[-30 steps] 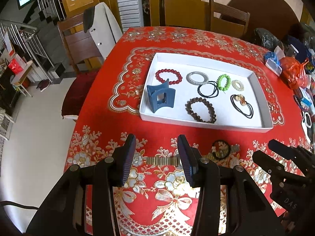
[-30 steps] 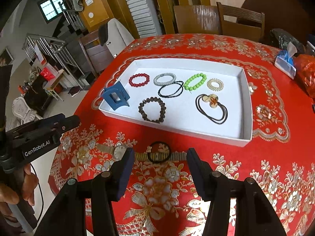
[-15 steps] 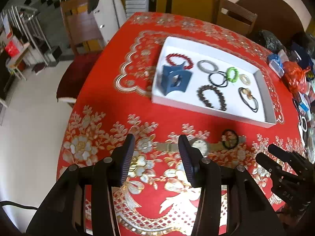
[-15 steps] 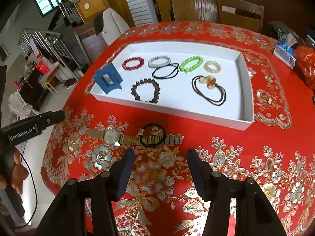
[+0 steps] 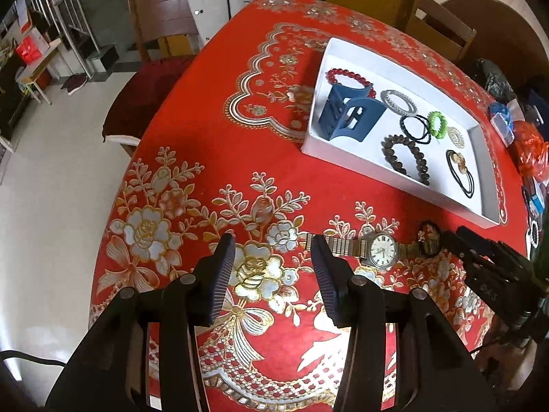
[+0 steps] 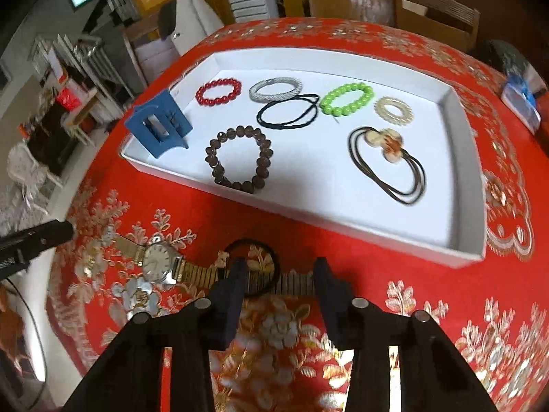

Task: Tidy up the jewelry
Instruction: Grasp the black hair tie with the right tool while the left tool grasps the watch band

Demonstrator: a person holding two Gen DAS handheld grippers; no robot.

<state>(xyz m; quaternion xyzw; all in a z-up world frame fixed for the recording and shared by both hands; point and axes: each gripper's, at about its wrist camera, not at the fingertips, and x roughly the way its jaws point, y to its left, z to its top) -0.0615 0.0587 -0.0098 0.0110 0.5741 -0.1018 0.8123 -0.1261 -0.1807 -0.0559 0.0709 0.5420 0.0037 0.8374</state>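
On the red flowered worktop (image 6: 343, 240), your white tray (image 6: 466, 158) already has most of the pieces in it: blue hair claw (image 6: 159, 127), brown bead bracelet (image 6: 239, 160), green one (image 6: 347, 99) and some hair ties. What's left outside is the gold-band watch (image 6: 158, 263), lying flat just in front of the tray with a black hair tie (image 6: 254, 267) resting across its strap.

Looks to me like the watch handles stiff at the case and floppy along the expanding metal band, and probably slick, so I'd pinch it across the band right beside the case. The tie is soft and light; take any bit of the loop.

Your right gripper (image 6: 279, 276) hangs over the tie and strap, jaws wide apart, holding nothing. Your left gripper (image 5: 272, 267) is spread open too, empty, near the strap's other end.
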